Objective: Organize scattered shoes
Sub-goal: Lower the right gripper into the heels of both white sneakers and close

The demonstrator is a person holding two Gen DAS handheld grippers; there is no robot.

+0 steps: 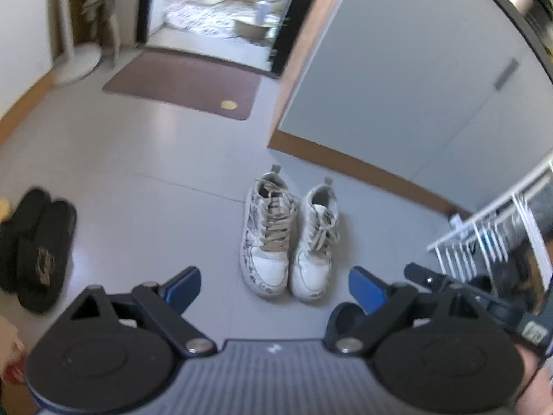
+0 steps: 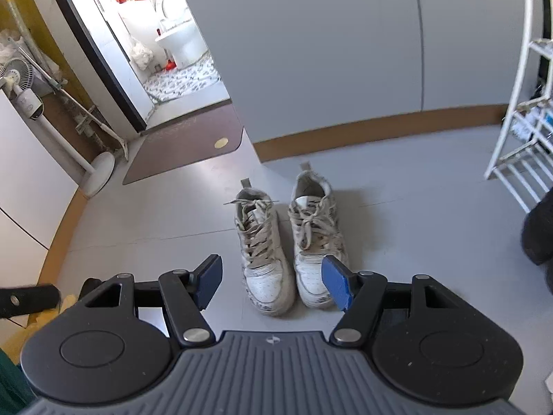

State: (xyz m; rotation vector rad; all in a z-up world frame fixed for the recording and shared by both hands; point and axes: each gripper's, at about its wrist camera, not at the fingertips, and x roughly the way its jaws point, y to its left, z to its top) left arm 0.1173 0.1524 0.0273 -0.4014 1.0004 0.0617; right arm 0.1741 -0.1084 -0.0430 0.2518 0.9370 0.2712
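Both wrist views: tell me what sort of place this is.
Probably a home hallway outside a bathroom: a white toilet shows through the open doorway, a brown floor mat lies before it, and a white wire shoe rack stands near the white lace-up sneakers.

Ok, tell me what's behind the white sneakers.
Behind the white sneakers: bare grey floor, then the wall's brown baseboard. A brown mat lies further back left. Floor directly under the shoes is hidden.

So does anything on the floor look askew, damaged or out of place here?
Nothing stands out. The white sneakers stand upright side by side, toes toward the cameras, and the black slippers lie paired at the left. Both the left gripper and right gripper are open and empty.
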